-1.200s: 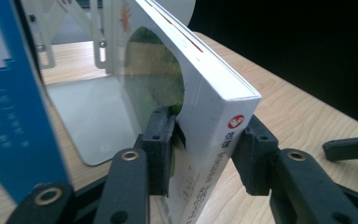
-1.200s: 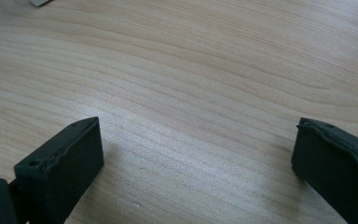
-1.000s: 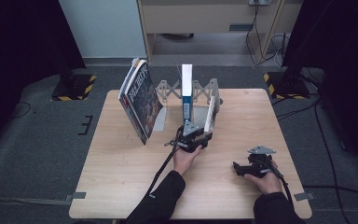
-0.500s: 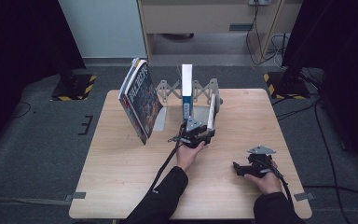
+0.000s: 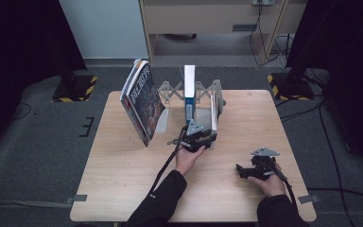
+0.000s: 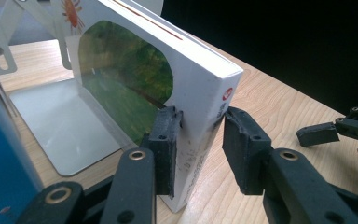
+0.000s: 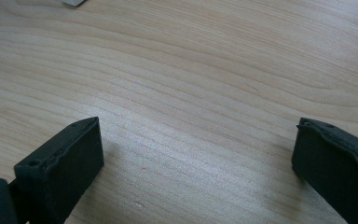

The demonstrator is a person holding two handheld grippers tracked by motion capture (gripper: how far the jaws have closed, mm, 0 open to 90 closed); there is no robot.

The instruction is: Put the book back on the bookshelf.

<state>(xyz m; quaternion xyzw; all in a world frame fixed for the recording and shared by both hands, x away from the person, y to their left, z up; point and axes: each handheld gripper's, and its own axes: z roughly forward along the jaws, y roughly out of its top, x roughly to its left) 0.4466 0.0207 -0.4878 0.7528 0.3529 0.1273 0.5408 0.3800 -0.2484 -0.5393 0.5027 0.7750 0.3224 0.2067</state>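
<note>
White and upright, the book (image 6: 200, 98) stands on its lower edge at the right end of a metal rack (image 5: 170, 90) on the table (image 5: 123, 179), its spine turned toward the person. The left gripper (image 6: 200, 140) has its two black fingers (image 6: 165, 140) on either side of that spine, low down; they have just been closing, with the book between them. The left one lies against the green cover, while the right one sits at the spine's far edge, and whether it presses yet I cannot tell. In the high view the left gripper (image 5: 198, 137) sits just before the rack, the left hand (image 5: 187, 158) behind it. A blue book (image 5: 189, 92) stands upright mid-rack, and a large book (image 5: 139, 101) leans at the left end, tilted over the table. The right gripper (image 5: 250, 170) rests well apart, near the table's right front, held in the right hand (image 5: 270, 183); its fingers (image 7: 60, 163) stand wide apart over bare wood with nothing between them.
</note>
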